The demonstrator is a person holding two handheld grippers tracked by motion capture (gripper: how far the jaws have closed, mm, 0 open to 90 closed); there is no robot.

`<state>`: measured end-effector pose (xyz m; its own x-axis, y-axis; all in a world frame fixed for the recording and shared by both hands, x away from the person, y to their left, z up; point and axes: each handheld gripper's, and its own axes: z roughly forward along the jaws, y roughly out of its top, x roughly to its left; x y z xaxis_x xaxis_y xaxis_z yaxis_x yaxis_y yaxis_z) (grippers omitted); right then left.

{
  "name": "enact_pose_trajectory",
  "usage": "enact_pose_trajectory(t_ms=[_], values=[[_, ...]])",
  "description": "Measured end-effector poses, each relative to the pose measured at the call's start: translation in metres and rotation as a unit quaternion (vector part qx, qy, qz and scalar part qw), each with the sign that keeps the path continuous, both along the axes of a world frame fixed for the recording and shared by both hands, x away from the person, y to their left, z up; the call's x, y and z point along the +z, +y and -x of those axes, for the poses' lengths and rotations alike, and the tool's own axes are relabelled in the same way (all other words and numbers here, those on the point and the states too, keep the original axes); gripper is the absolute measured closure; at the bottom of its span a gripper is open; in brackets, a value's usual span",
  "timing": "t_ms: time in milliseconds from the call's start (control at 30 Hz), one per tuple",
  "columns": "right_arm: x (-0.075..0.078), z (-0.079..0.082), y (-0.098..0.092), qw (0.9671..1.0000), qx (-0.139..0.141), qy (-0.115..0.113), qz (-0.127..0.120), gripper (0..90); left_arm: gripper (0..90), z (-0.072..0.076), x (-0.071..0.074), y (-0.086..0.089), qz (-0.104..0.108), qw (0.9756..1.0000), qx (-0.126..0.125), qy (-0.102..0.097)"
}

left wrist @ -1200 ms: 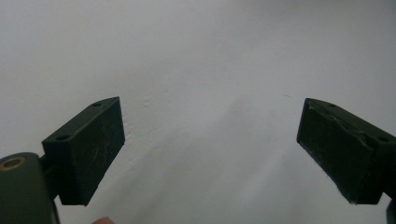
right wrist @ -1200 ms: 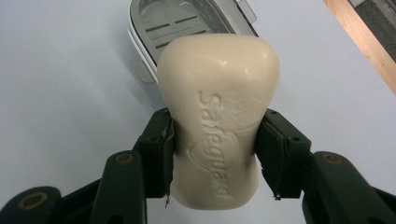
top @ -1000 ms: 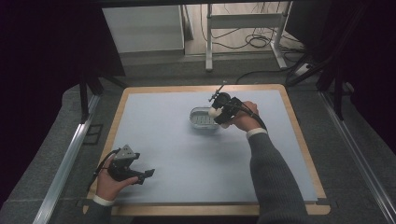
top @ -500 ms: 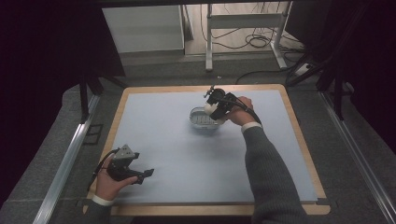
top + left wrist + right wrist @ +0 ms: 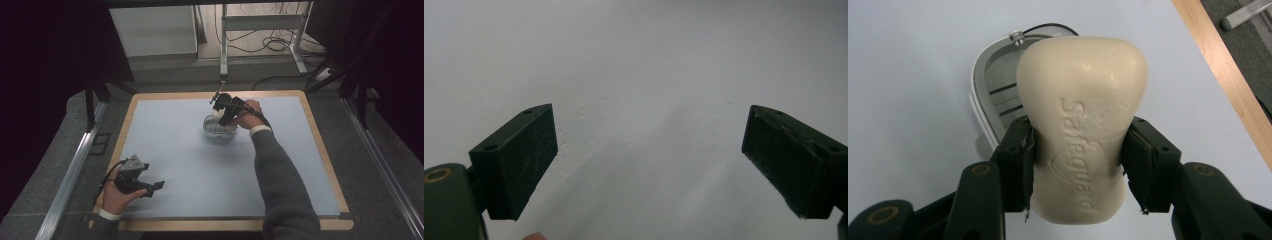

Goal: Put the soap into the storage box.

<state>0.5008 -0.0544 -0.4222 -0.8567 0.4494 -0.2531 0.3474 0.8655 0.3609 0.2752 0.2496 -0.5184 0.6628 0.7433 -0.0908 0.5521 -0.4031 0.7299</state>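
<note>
A cream bar of soap (image 5: 1083, 125) with "Safeguard" embossed on it sits between the jaws of my right gripper (image 5: 1078, 165), which is shut on it. In the high view the right gripper (image 5: 223, 111) holds the soap (image 5: 217, 113) just above a small oval soap dish (image 5: 218, 131) with a slotted floor, near the middle-back of the mat. The dish (image 5: 993, 90) lies behind the soap in the right gripper view. My left gripper (image 5: 152, 188) rests near the mat's front left corner, jaws wide open with nothing between them (image 5: 649, 165).
A pale blue mat (image 5: 175, 150) covers a wood-edged board (image 5: 320, 130) on a grey table. Beyond the far edge stand metal frame legs (image 5: 224, 45) and loose cables (image 5: 280, 45) on the floor. A black cable trails from the right gripper.
My right gripper has carried the soap up and toward the far edge, from inside the dish to just above its back rim. The left gripper has stayed put.
</note>
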Motion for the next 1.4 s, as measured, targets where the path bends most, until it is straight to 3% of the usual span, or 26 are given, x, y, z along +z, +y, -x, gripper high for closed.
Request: enact_pose_trajectory(t_ms=[333, 533, 667, 733, 767, 833, 1000, 1033, 1100, 1167, 1233, 1267, 1300, 1367, 1400], values=[[-0.027, -0.005, 0.017, 0.9992, 0.02, -0.001, 0.034, 48.2, 8.2, 0.0, 0.001, 0.002, 0.003, 1.0, 0.003, -0.004], [-0.028, -0.003, 0.016, 0.9997, 0.017, -0.007, 0.017, 44.3, 8.2, 0.0, 0.0, 0.001, 0.003, 1.0, 0.003, -0.004], [-0.018, -0.001, 0.008, 0.9991, -0.017, -0.027, -0.028, 35.0, 8.2, 0.0, 0.0, 0.0, 0.002, 1.0, 0.002, -0.003], [-0.011, 0.0, 0.003, 0.9965, -0.047, -0.04, -0.056, 32.4, 8.2, 0.0, 0.0, 0.0, 0.0, 1.0, 0.002, -0.004], [-0.011, 0.0, 0.003, 0.9965, -0.047, -0.04, -0.056, 32.4, 8.3, 0.0, 0.0, 0.0, 0.0, 1.0, 0.002, -0.004], [-0.002, 0.005, -0.006, 0.9923, -0.062, -0.048, -0.096, 29.6, 8.3, 0.0, 0.0, 0.0, -0.002, 1.0, 0.0, -0.004], [-0.002, 0.018, -0.017, 0.99, -0.065, -0.051, -0.114, 27.8, 8.3, 0.0, -0.001, -0.001, -0.001, 1.0, 0.001, -0.005], [-0.005, 0.028, -0.026, 0.9877, -0.069, -0.053, -0.13, 27.7, 8.4, 0.001, 0.0, -0.001, 0.001, 1.0, 0.002, -0.007], [-0.007, 0.031, -0.029, 0.9871, -0.069, -0.053, -0.134, 27.7, 8.5, 0.001, 0.0, -0.001, 0.002, 0.9999, 0.003, -0.011], [-0.011, 0.043, -0.043, 0.983, -0.076, -0.058, -0.157, 27.2, 8.7, 0.001, 0.0, -0.001, 0.003, 0.9999, 0.004, -0.012], [-0.011, 0.047, -0.047, 0.982, -0.078, -0.059, -0.162, 27.2, 8.7, 0.001, 0.0, -0.001, 0.002, 0.9999, 0.005, -0.013], [-0.015, 0.057, -0.058, 0.9793, -0.079, -0.062, -0.176, 27.7, 8.7, 0.001, -0.001, -0.002, 0.001, 0.9999, 0.006, -0.014], [-0.015, 0.057, -0.058, 0.9793, -0.079, -0.062, -0.176, 27.7, 8.8, 0.001, -0.001, -0.002, 0.001, 0.9999, 0.006, -0.014], [-0.02, 0.072, -0.073, 0.9759, -0.083, -0.066, -0.191, 27.5, 9.2, 0.001, -0.001, -0.004, 0.003, 0.9999, 0.006, -0.016], [-0.02, 0.072, -0.073, 0.9759, -0.083, -0.066, -0.191, 27.5, 9.2, 0.001, -0.001, -0.004, 0.003, 0.9999, 0.006, -0.016]])
